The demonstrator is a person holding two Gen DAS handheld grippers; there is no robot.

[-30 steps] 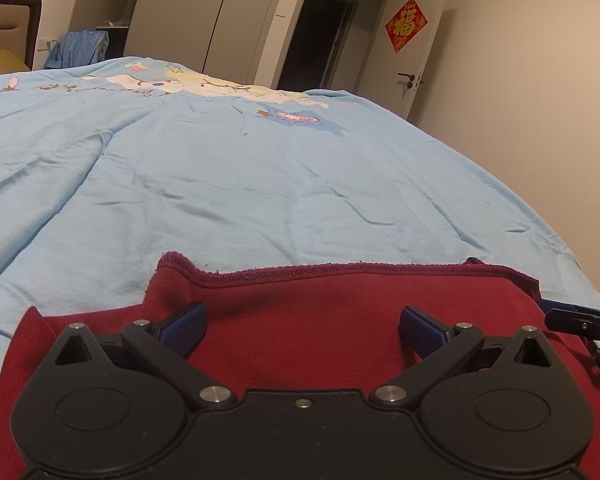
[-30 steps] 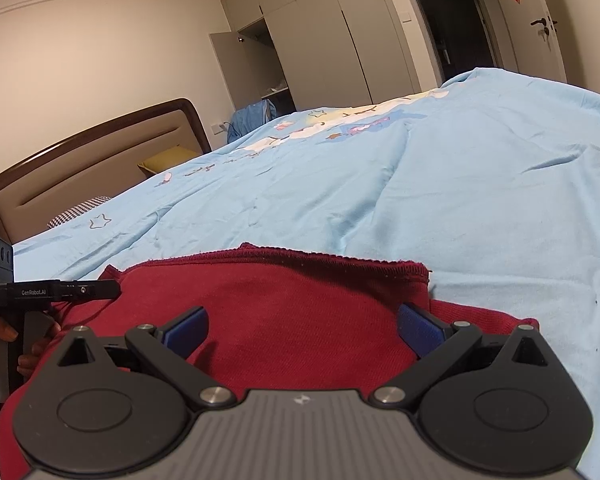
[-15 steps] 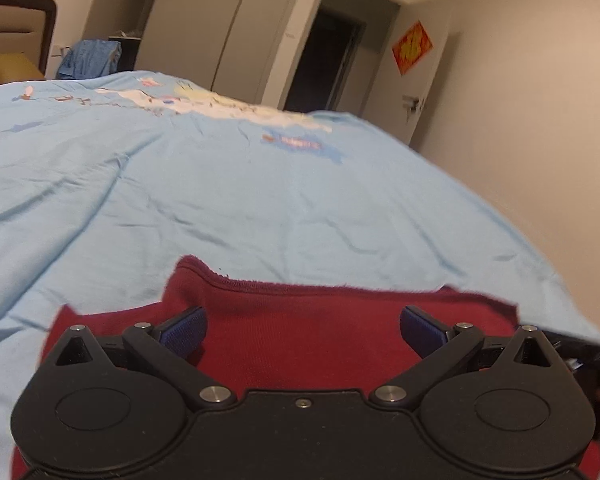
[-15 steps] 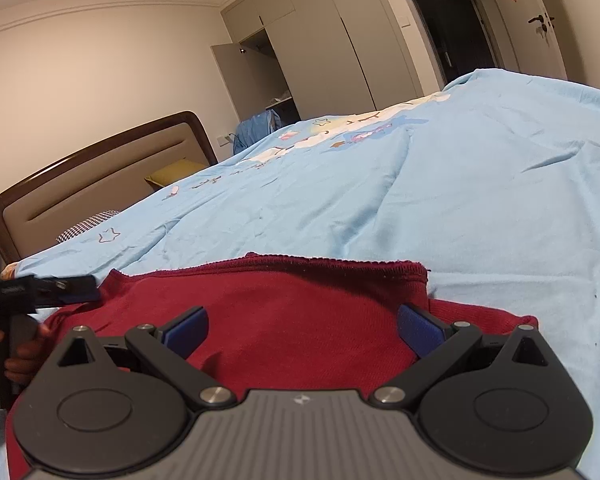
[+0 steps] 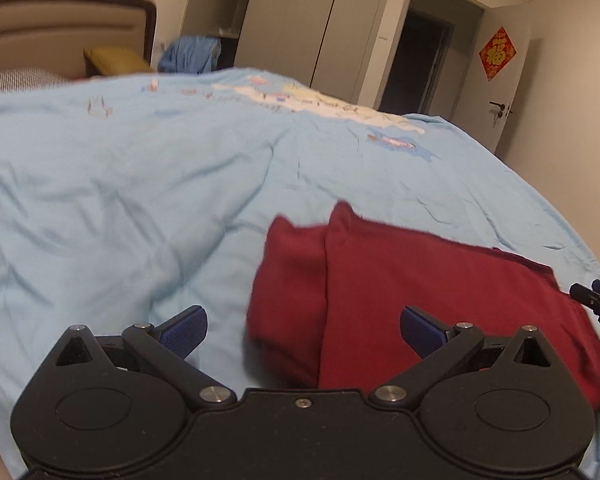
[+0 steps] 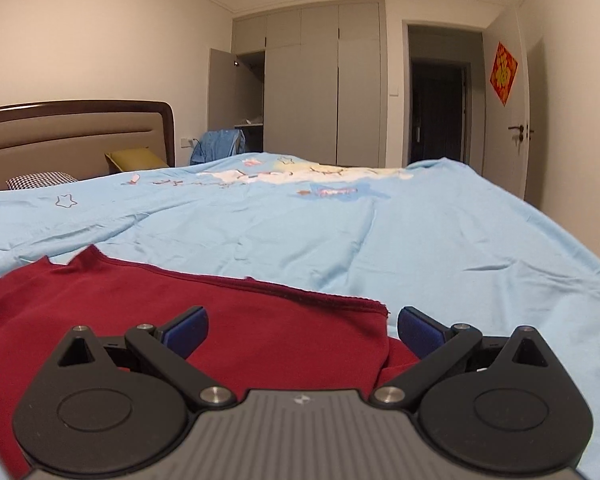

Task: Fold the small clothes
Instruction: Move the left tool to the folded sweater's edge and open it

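dark red knit garment (image 5: 400, 300), folded, lying on light blue printed bedspread (image 5: 140, 200); right of centre in left wrist view, lower left in right wrist view (image 6: 180, 312). left gripper (image 5: 302, 328): blue-padded fingers (image 5: 184, 326) spread wide, holding nothing, low over the garment's left edge. right gripper (image 6: 302, 328): fingers likewise wide apart, empty, over the garment's hemmed right corner. brown padded headboard (image 6: 72, 136) at left, grey wardrobe (image 6: 320, 88) at upper centre.
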